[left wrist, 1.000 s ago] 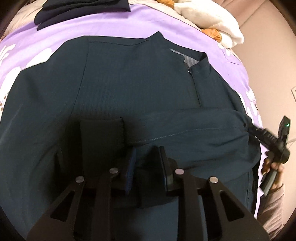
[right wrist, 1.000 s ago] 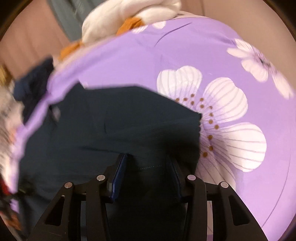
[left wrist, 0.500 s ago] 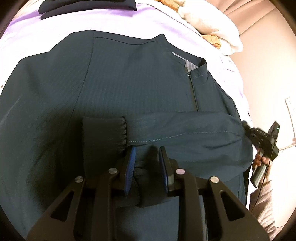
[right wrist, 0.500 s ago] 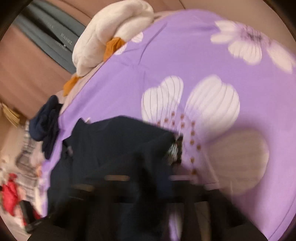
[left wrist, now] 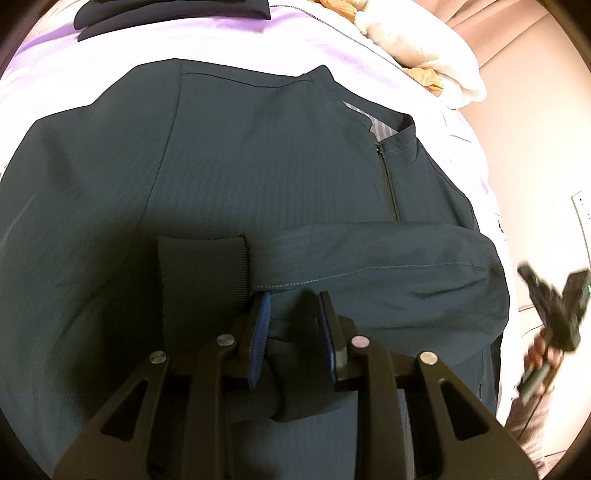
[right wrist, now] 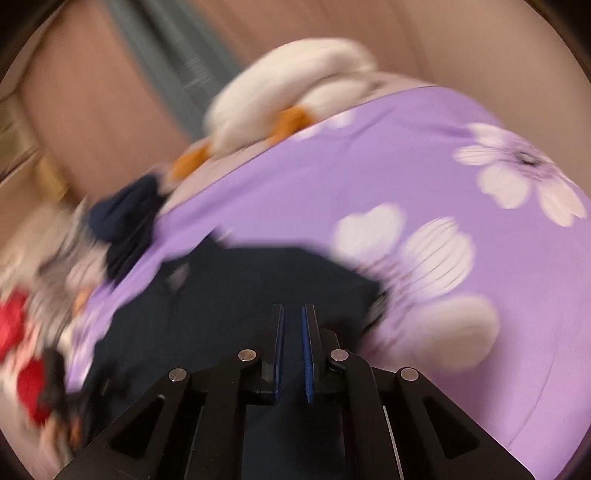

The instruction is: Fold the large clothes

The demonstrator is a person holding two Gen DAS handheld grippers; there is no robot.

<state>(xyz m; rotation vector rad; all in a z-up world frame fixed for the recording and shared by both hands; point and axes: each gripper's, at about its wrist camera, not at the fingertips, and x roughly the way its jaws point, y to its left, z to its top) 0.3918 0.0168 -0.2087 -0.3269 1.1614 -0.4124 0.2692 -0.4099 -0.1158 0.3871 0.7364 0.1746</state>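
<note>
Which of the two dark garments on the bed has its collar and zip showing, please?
The jacket spread flat right before the left gripper, sleeve folded across it; the folded dark garment at the far edge shows neither.

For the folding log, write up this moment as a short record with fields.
garment: dark jacket, front up, zip closed, flat on the purple flowered sheet
sleeve: folded across the chest, ribbed cuff lying on the front
left claw: closed on a fold of the sleeve next to the cuff
right claw: shut, nothing seen between its pads, over the jacket's edge
also on bed: folded dark clothes, white blanket
</note>
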